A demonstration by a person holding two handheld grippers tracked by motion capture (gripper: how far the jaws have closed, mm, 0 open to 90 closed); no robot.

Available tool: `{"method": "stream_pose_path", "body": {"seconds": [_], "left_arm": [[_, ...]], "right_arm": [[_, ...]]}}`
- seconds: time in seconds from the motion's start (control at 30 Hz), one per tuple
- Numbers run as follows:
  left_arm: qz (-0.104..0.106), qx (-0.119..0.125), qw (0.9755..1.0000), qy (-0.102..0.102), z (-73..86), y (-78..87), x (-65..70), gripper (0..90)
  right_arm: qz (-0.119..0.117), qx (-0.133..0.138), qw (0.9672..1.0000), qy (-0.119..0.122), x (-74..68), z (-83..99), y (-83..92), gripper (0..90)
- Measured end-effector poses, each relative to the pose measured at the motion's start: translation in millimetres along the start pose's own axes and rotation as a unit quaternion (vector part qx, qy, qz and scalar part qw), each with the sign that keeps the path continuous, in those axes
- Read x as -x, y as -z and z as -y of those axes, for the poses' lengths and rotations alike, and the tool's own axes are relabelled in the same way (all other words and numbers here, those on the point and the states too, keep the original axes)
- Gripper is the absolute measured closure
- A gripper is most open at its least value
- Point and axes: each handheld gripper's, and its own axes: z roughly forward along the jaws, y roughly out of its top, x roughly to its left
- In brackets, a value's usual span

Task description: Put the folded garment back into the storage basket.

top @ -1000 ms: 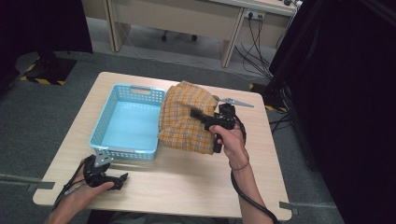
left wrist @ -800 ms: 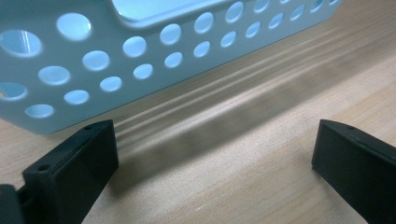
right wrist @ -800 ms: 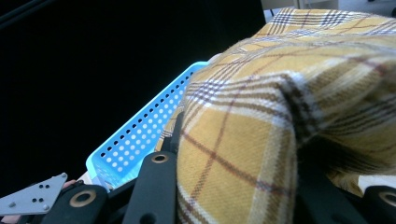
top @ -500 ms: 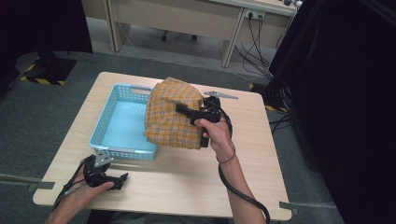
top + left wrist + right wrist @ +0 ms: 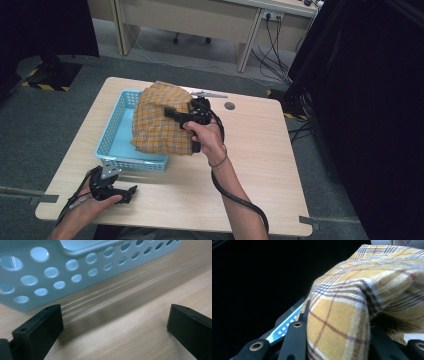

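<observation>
One yellow plaid cloth (image 5: 161, 121), clamped in the right gripper (image 5: 176, 116), hangs over one blue basket (image 5: 116, 150); the left gripper (image 5: 131, 190), jaws apart, rests near-left.

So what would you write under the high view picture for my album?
Right hand-held gripper carries a yellow plaid cloth over the blue basket; left hand-held gripper rests open on the table.

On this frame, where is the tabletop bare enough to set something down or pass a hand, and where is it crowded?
Free: the right half of the table, from the right forearm to the right edge, and the front strip between the left tongs and that forearm. Crowded: the left-centre, where the blue basket sits with the plaid cloth held over it by the right tongs.
</observation>
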Motion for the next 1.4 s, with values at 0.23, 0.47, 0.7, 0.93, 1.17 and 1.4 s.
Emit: {"method": "stream_pose_path", "body": {"seconds": [0.23,0.47,0.7,0.93,1.17,1.4], "left_arm": [[0.0,0.0,1.0,0.0,0.0,0.0,0.0,0.0],[0.0,0.0,1.0,0.0,0.0,0.0,0.1,0.0],[0.001,0.0,1.0,-0.001,0.0,0.0,0.1,0.0],[0.001,0.0,1.0,-0.001,0.0,0.0,0.1,0.0],[0.001,0.0,1.0,-0.001,0.0,0.0,0.1,0.0],[0.001,0.0,1.0,-0.001,0.0,0.0,0.1,0.0]], "right_arm": [[-0.001,-0.006,1.0,-0.003,-5.4,-1.6,-13.9,69.9],[0.0,-0.009,1.0,-0.002,-8.3,-3.4,-20.7,69.8],[0.0,-0.013,0.9999,-0.004,-11.5,-4.7,-29.7,69.8],[0.002,-0.02,0.9998,-0.007,-13.9,-3.1,-43.0,69.7],[0.007,-0.031,0.9994,-0.013,-13.9,0.3,-58.9,69.6],[0.007,-0.038,0.9991,-0.017,-16.1,3.7,-73.5,69.5]]}}
